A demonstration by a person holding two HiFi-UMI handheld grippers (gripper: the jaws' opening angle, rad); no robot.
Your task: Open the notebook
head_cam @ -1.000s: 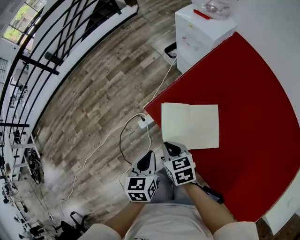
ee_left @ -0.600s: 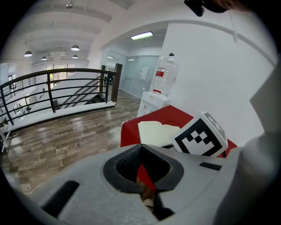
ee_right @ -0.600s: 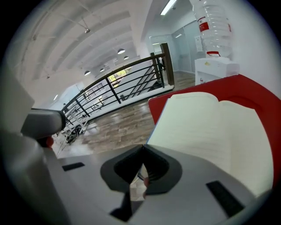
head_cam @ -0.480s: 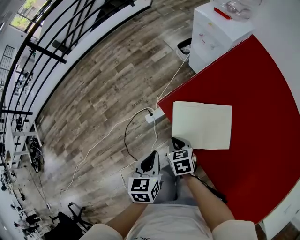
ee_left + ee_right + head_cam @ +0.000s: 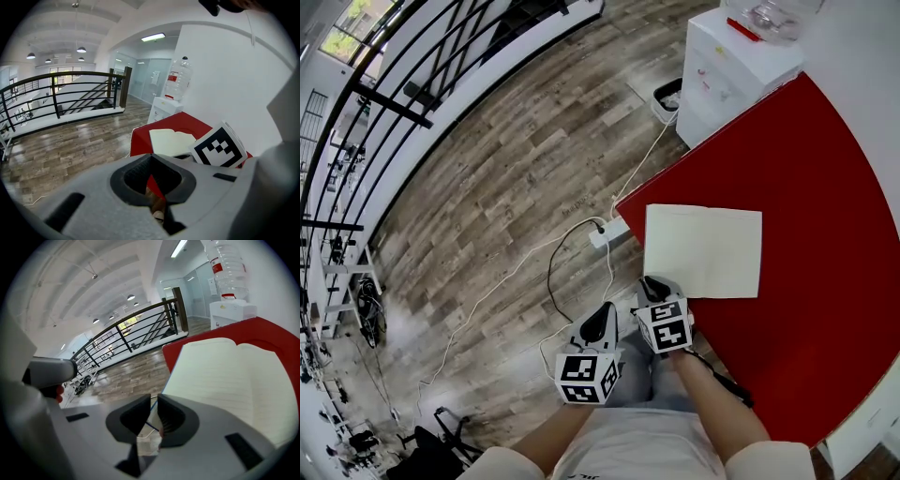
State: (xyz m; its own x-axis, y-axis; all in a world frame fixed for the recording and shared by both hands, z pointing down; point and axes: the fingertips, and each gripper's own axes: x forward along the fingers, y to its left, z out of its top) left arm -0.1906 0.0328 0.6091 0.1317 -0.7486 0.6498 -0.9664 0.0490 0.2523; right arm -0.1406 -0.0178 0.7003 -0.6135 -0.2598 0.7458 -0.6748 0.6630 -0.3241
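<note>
The notebook [image 5: 703, 250] lies open and flat on the red table [image 5: 811, 178], showing blank cream pages. My right gripper [image 5: 651, 283] is shut with nothing in it, its tip at the notebook's near left corner. In the right gripper view the open pages [image 5: 234, 376] spread just beyond the right gripper [image 5: 153, 402]. My left gripper [image 5: 601, 317] hangs off the table's near edge over the floor, left of the right one, shut and empty. In the left gripper view the notebook [image 5: 171, 140] lies ahead, past the left gripper [image 5: 151, 158].
A white water dispenser [image 5: 727, 56] with a bottle stands beyond the table's far corner. A power strip [image 5: 607, 233] and cables lie on the wooden floor by the table's left edge. A black railing [image 5: 422, 84] runs along the far left.
The head view has shifted, so the table and notebook now sit further right in it. Both grippers keep their places by the notebook's near left corner. The notebook stays open.
</note>
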